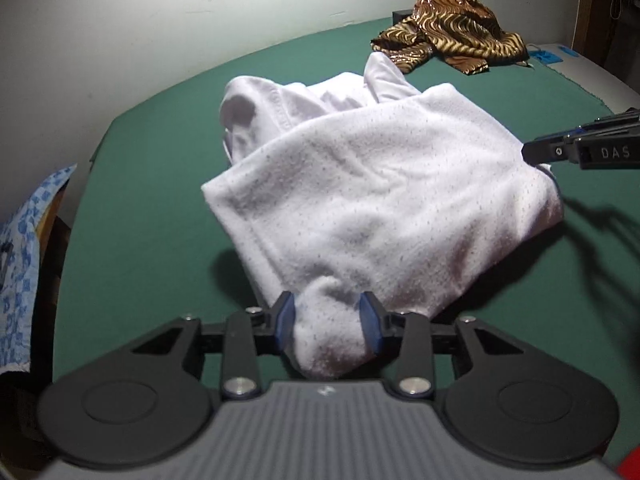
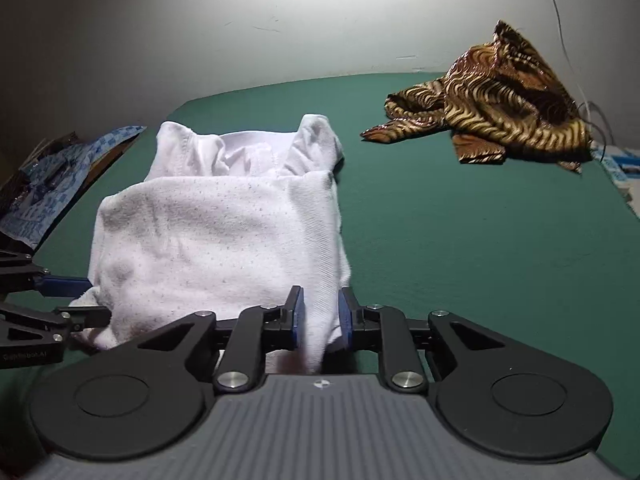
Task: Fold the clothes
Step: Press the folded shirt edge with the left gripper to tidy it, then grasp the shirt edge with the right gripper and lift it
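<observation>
— From the left camera, what do you get that the right one misses?

— The left gripper (image 1: pixel 327 326) pinching a bunched corner of the white shirt (image 1: pixel 372 200) between its blue pads, at six o'clock. The right gripper (image 1: pixel 538 152) only pokes in at three o'clock, tip against the shirt's edge; its grip can't be read from there.

— And the right camera?

— It settles that: the right gripper (image 2: pixel 320 318) is narrowed on a fold of the shirt (image 2: pixel 224 236), cloth running down between the pads. The left gripper (image 2: pixel 80 300) shows at nine o'clock, fingers on the shirt's corner.

— Where's the shirt lying?

— Half folded on the green table (image 1: pixel 160 216), centre, near edge lifted by both grippers. A gold-striped cloth (image 2: pixel 496 100) sits crumpled at two o'clock, well apart.

— The room?

— Pale wall (image 2: pixel 280 20) behind, a blue-patterned fabric (image 1: pixel 20 260) hanging off at nine o'clock.
</observation>
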Demonstrator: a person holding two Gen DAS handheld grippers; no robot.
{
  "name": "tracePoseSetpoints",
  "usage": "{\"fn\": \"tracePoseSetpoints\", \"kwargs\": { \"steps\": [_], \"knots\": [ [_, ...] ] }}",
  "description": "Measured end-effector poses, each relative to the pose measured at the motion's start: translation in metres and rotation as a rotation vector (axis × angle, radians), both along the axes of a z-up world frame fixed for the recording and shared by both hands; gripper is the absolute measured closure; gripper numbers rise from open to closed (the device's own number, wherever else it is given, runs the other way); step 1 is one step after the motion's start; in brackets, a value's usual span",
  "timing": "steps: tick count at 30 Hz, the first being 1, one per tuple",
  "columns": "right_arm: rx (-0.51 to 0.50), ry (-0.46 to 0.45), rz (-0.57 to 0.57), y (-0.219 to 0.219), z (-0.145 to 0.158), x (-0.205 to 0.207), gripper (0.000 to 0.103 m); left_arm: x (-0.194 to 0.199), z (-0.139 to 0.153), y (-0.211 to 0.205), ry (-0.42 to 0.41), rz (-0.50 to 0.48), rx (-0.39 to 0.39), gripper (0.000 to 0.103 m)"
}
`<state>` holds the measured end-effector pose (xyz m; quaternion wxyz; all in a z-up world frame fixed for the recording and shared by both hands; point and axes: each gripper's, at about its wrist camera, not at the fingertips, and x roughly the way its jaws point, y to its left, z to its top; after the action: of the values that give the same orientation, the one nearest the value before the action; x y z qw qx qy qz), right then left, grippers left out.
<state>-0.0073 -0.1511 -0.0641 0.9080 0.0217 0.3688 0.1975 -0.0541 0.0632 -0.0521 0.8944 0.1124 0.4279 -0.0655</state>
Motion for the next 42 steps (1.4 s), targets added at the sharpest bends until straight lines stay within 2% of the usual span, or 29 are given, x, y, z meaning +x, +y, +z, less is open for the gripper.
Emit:
{"fn": "tracePoseSetpoints", "kwargs": {
  "steps": [2,3,5,8,10,13,14,17,21,23,30,35,37,39,42],
  "knots": [
    [0.053,0.012,0.016,-0.002,0.002,-0.001,0.087,-0.002,0.011,0.007,-0.021,0.006,-0.028,0.063],
    [0.08,0.019,0.023,-0.003,0.003,-0.001,0.086,0.002,0.013,0.009,-0.034,0.02,-0.029,0.059],
    [0.061,0.049,0.012,0.003,-0.007,0.004,0.086,0.014,0.011,0.014,-0.032,0.054,-0.034,0.049],
    [0.047,0.071,-0.006,0.004,-0.016,0.005,0.087,0.037,-0.009,0.025,0.039,0.099,-0.088,0.039],
    [0.046,0.088,-0.007,0.002,-0.01,0.006,0.087,0.045,-0.013,0.03,0.056,0.121,-0.126,0.039],
    [0.074,0.07,0.013,0.001,0.005,0.01,0.087,0.048,-0.01,0.027,0.052,0.121,-0.119,0.036],
    [0.063,0.053,0.024,0.006,0.008,0.015,0.087,0.05,-0.01,0.026,0.051,0.124,-0.113,0.031],
    [0.025,0.027,0.053,0.027,0.01,0.039,0.087,0.062,-0.018,0.031,0.078,0.174,-0.1,0.002],
    [-0.034,0.076,0.087,0.044,-0.007,0.069,0.091,0.067,-0.027,0.048,0.14,0.207,-0.201,0.001],
    [-0.02,0.088,0.086,0.041,-0.013,0.071,0.091,0.064,-0.027,0.049,0.131,0.201,-0.2,0.001],
    [-0.034,0.028,0.076,0.044,-0.017,0.059,0.091,0.058,-0.029,0.042,0.082,0.247,-0.198,0.0],
    [-0.05,-0.02,0.094,0.045,-0.019,0.053,0.091,0.059,-0.027,0.048,0.075,0.225,-0.198,0.0],
    [-0.07,-0.008,0.13,0.044,-0.017,0.057,0.092,0.062,-0.018,0.06,0.05,0.234,-0.169,0.0],
    [-0.098,0.044,0.17,0.042,-0.008,0.067,0.092,0.067,-0.01,0.07,0.027,0.24,-0.145,0.0],
    [-0.125,0.088,0.174,0.034,0.016,0.087,0.089,0.093,-0.001,0.073,0.022,0.213,-0.15,0.003]
  ]
}}
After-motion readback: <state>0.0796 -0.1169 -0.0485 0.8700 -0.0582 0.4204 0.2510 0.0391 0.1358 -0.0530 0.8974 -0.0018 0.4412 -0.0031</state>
